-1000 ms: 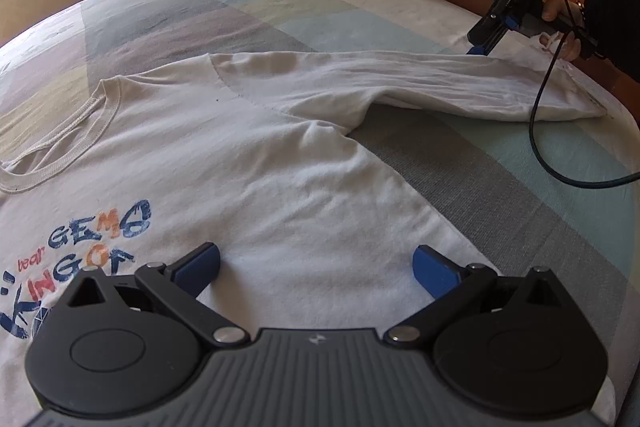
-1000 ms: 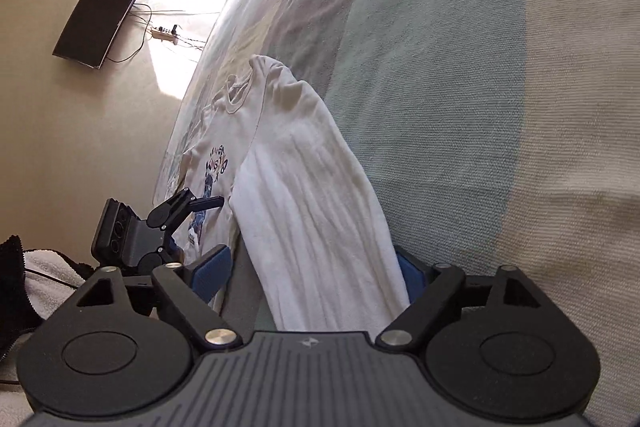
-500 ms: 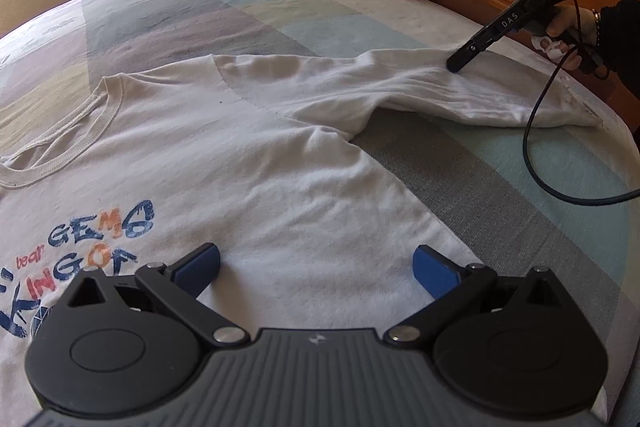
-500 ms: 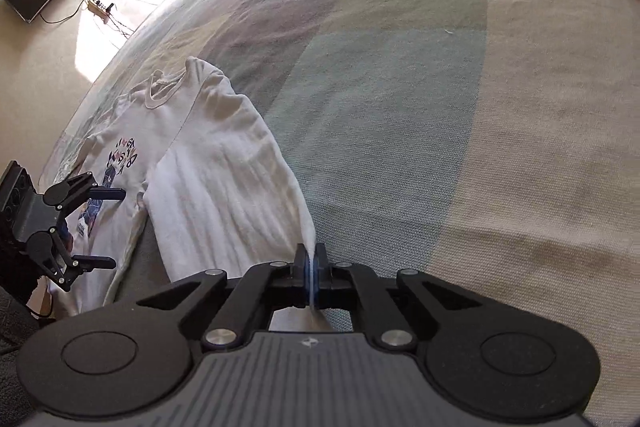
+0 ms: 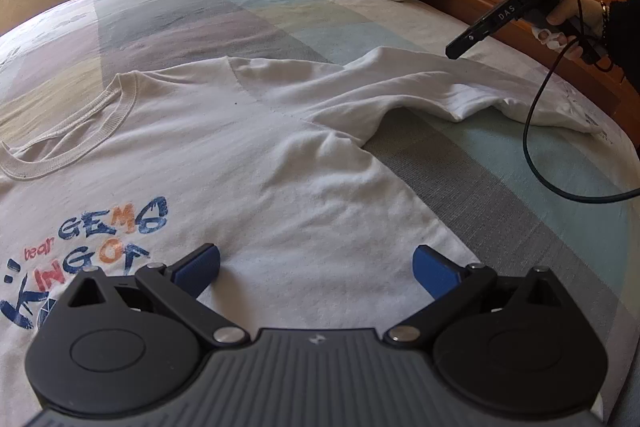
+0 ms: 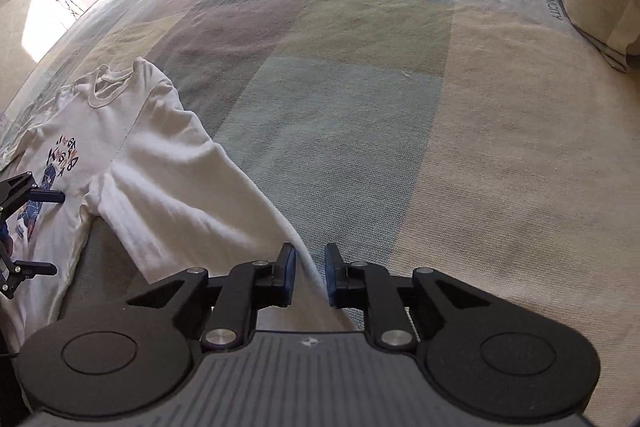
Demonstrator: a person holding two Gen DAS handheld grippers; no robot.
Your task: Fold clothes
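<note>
Left gripper [image 5: 316, 263] hovers over the shirt [image 5: 280, 195], jaws wide. Right gripper [image 6: 310, 277], jaws just reopened slightly, straddles the shirt's sleeve edge.

Soft white cotton shirt [image 5: 280, 187]

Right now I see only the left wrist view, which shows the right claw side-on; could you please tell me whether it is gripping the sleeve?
Observer: No. The right claw stands slightly open, and its jaws have just been opening.
Operator: Thank you. Is the sleeve clear of it, then?
Observer: Not clear. The sleeve edge runs up between the jaws, unpinched, with a visible gap on one side.
</note>
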